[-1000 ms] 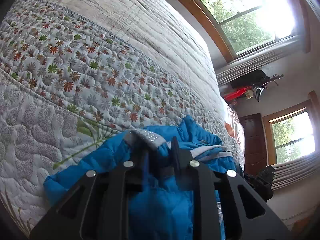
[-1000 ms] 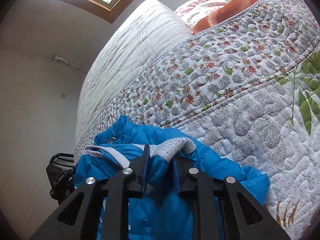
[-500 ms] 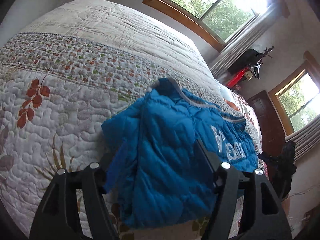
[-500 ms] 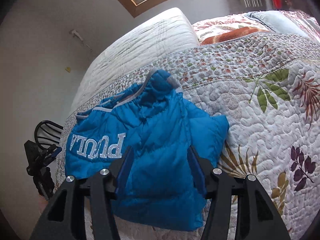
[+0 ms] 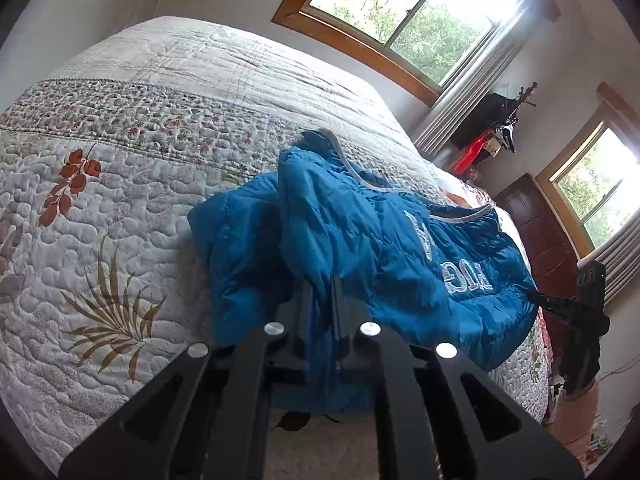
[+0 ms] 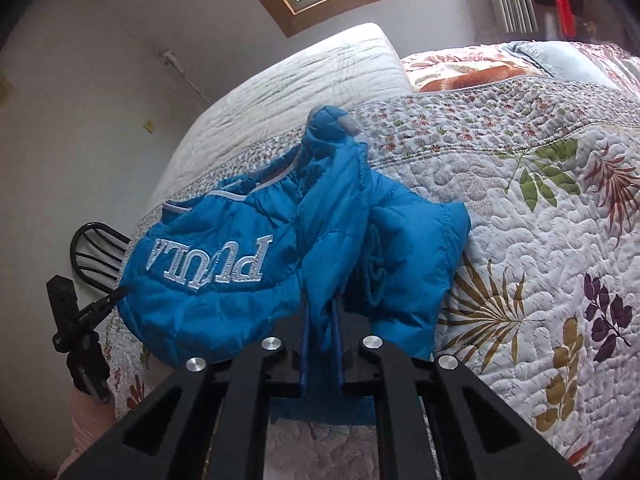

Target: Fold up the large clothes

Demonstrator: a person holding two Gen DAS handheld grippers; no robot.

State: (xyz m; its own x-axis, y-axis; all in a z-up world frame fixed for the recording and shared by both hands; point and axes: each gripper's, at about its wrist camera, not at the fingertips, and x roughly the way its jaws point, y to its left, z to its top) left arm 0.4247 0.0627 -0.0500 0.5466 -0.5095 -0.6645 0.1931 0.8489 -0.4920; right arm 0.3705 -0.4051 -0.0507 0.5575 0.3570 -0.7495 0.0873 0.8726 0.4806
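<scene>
A blue padded jacket (image 5: 360,248) with white lettering lies crumpled on the quilted bed near its front edge; it also shows in the right wrist view (image 6: 248,264). My left gripper (image 5: 320,292) is shut on a fold of the jacket's near edge. My right gripper (image 6: 322,312) is shut on a fold of the jacket's near edge too. The other hand-held gripper shows as a black shape at the right of the left wrist view (image 5: 580,312) and at the left of the right wrist view (image 6: 68,312).
The floral quilt (image 5: 100,240) covers the bed, with a plain white part (image 6: 300,76) at the far side. Pillows (image 6: 500,68) lie at the back right. Windows (image 5: 400,12), a dark door (image 5: 536,232) and a black chair (image 6: 96,248) stand around the bed.
Both grippers let go of the jacket's collar, pulled back open over the jacket, then shut on its near edge. The jacket now lies flatter with the lettering showing.
</scene>
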